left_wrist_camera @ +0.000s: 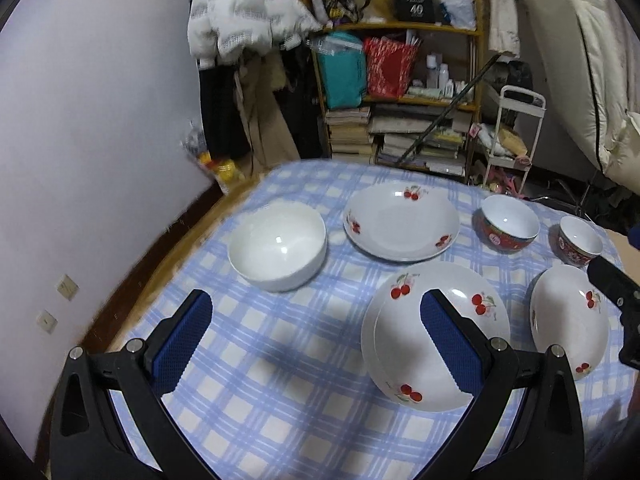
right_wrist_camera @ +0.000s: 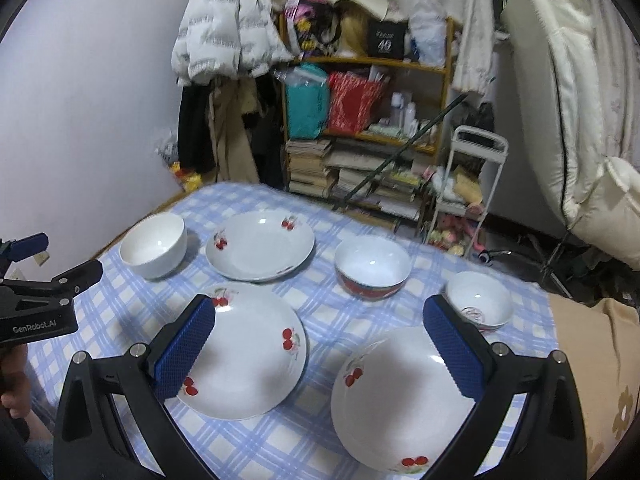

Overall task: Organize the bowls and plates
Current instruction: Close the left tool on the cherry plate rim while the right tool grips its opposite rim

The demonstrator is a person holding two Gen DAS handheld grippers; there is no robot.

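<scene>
Plates and bowls sit spread over the blue-checked tablecloth (right_wrist_camera: pixel 256 440), none stacked. Back row, left to right: a plain white bowl (right_wrist_camera: pixel 154 246), a cherry plate at the back (right_wrist_camera: pixel 260 246), a red-sided bowl (right_wrist_camera: pixel 373 266), and a smaller red-patterned bowl (right_wrist_camera: pixel 479 300) at the far right. Front row: a middle cherry plate (right_wrist_camera: pixel 248 350), and a right cherry plate (right_wrist_camera: pixel 396 396) near the table's right edge.

The left gripper (left_wrist_camera: pixel 316 344) hangs above the cloth, fingers spread wide, nothing between them. Its right pad (left_wrist_camera: pixel 450 344) shows in front of the middle plate's left half; contact can't be told from this view. The white bowl lies just beyond its left finger.

The right gripper (right_wrist_camera: pixel 320 344) is also spread wide and empty, hanging over the front row: its left pad (right_wrist_camera: pixel 184 350) overlaps the middle plate's left rim in view, its right pad (right_wrist_camera: pixel 450 350) sits over the right plate's far edge, close to the small bowl.

In the right wrist view, the left gripper shows at the left edge, a hand (right_wrist_camera: pixel 16 388) gripping its handle.

Behind the table stands a cluttered shelf (right_wrist_camera: pixel 360 120).
</scene>
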